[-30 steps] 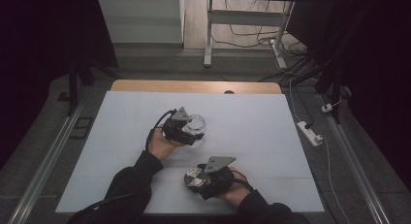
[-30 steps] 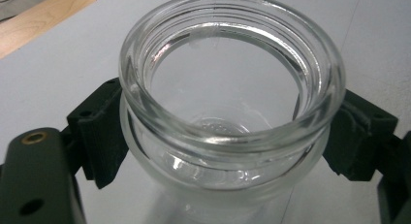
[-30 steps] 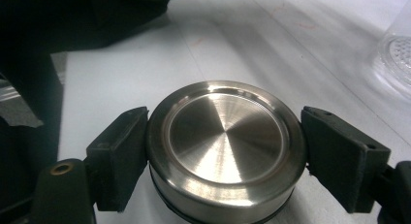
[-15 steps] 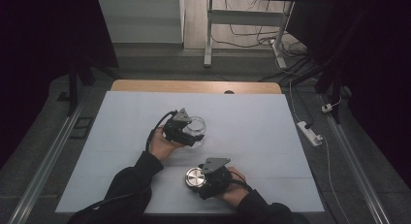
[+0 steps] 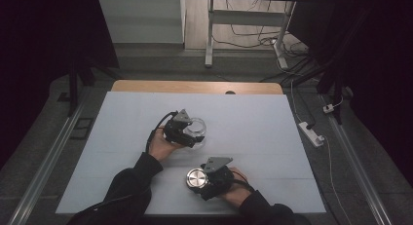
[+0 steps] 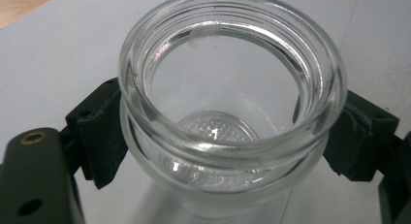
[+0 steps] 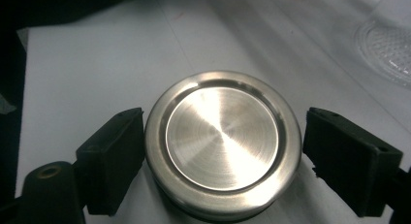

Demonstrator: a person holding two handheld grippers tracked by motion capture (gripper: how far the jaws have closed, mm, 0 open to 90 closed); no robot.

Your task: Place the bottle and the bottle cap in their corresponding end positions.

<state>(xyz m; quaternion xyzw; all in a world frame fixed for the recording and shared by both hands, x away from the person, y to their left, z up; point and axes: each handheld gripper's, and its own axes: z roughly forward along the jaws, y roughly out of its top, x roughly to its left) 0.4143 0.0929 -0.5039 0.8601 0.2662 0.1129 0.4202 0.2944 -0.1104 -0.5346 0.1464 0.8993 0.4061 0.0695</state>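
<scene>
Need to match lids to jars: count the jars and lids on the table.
1 jar, open and empty, mid-table, clamped in the left tongs. 1 metal lid, flat on the table near the front edge, between the jaws of the right tongs. Nothing else seems hidden.

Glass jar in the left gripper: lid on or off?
Off. The glass jar has an open, empty mouth; the metal lid lies on the table between the right gripper's jaws.

glass jar [image 6: 228,112]: clear, upright, open | steel lid [image 7: 223,141]: flat on table
</scene>
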